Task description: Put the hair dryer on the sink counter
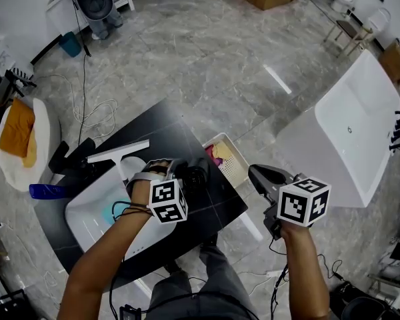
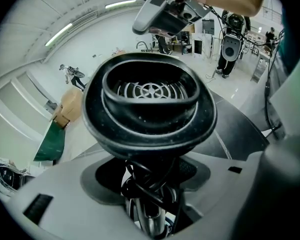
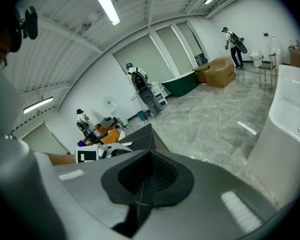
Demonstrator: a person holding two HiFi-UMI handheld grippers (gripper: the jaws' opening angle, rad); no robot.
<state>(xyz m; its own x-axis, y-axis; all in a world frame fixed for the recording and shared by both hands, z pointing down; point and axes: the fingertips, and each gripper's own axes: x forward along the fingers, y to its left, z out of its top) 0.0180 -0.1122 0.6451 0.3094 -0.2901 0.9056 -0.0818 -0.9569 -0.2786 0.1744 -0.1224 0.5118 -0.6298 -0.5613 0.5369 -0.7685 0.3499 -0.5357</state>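
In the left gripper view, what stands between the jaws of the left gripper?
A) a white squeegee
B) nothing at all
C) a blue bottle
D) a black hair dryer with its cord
D: the left gripper view shows the round black mouth of the hair dryer and its bundled cord right between the jaws of the left gripper, which close on it.

We look along the right gripper (image 3: 149, 170), whose two grey jaws stand pressed together, their black pads meeting along one thin seam. Just past the tips we see the corner of a dark counter (image 3: 142, 134), and to the right a white bathtub (image 3: 290, 129) rises from the grey marble floor (image 3: 210, 119). Far back a green tub (image 3: 180, 84) lies beside cardboard boxes (image 3: 219, 70), a person (image 3: 233, 40) stands near them, and light strips (image 3: 105, 4) run across the white ceiling.
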